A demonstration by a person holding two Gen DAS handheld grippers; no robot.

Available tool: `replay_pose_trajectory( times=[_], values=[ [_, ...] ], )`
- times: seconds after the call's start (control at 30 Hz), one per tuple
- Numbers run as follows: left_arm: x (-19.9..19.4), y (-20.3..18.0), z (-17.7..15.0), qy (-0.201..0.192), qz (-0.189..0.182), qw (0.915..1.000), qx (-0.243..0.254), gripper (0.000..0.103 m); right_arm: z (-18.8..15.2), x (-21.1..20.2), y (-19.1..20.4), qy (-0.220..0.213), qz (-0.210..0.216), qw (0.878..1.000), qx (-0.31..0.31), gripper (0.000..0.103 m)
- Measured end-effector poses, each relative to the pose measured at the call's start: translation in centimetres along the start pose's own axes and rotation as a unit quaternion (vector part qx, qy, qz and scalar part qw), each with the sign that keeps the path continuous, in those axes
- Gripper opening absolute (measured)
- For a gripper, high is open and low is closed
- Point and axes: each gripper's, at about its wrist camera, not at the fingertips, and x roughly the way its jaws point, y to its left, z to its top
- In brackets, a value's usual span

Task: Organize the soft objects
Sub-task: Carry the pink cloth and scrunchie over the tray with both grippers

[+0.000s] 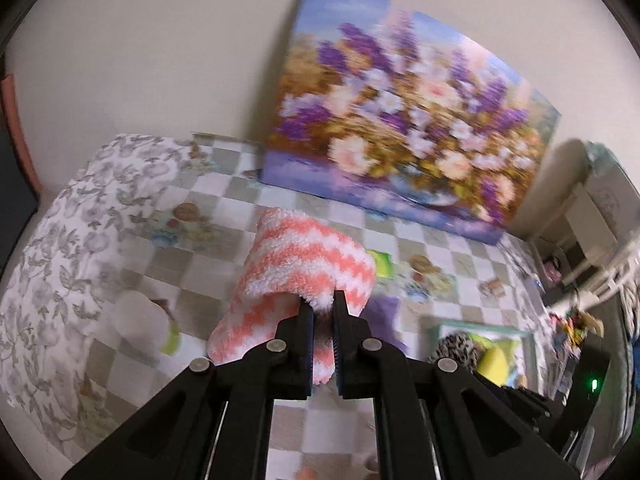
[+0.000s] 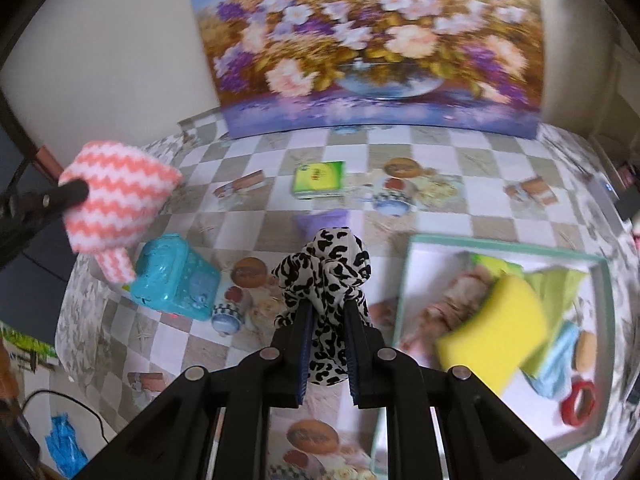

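Left gripper [image 1: 320, 304]: jaws drawn close, clamped on a fuzzy sock [image 1: 304, 264] with coral-and-white zigzag stripes. The sock is lifted clear of the table; its folded body bulges above the fingertips and a loose end hangs down to the left of the jaws. In the right wrist view the same sock [image 2: 116, 200] hangs at far left, held by the left gripper [image 2: 74, 192], above a turquoise plastic toy [image 2: 174, 276] that stands on the table.

Right gripper [image 2: 328, 304]: jaws close together, clamped on a black-and-white leopard-print scrunchie [image 2: 326, 268]. The fabric bunches above the fingertips and fills the gap between the fingers. It is held off the table, just left of the tray.

Tray [image 2: 500, 242]: shallow, teal-rimmed, white inside, on the right side of the table. It holds a yellow sponge [image 2: 494, 332], a lime-green cloth [image 2: 556, 284], a light blue soft item [image 2: 558, 364] and a red ring [image 2: 578, 404]. Sponge outline is motion-blurred.

Table [image 2: 272, 152]: covered by a checked oilcloth with printed food pictures. A green box [image 2: 319, 179] lies toward the back, and a pale purple item [image 2: 322, 220] sits just behind the scrunchie, partly hidden. A floral painting [image 2: 372, 40] leans upright against the wall at the rear table edge.

Both views show motion blur.
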Motion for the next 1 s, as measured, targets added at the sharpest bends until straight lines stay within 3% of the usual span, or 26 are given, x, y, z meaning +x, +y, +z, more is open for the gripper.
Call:
replay_pose_trajectory(
  times=[0.27,0.47,0.73,0.87,1.0],
  values=[
    [-0.2,-6.2,-3.3,0.018,-0.029,0.9975,0.062,0.008,-1.7,-3.3,-5.0,-0.026,-0.026,0.998,0.049,0.016],
    [0.0,-11.9,-6.0,0.039,-0.069,0.9892,0.123,0.008,-2.6,-4.5,-10.4,-0.023,-0.082,0.991,0.099,0.016],
    [2.8,-19.9,-11.6,0.12,-0.129,0.9619,0.209,0.008,-4.6,-4.7,-17.5,0.007,-0.131,0.975,0.179,0.016],
    [4.5,-22.5,-14.4,0.155,-0.134,0.9487,0.241,0.008,-5.2,-3.9,-18.8,0.027,-0.134,0.973,0.188,0.016],
    [6.7,-23.0,-16.0,0.186,-0.124,0.9429,0.247,0.008,-6.0,-1.4,-19.3,0.072,-0.127,0.971,0.19,0.016]
  ],
)
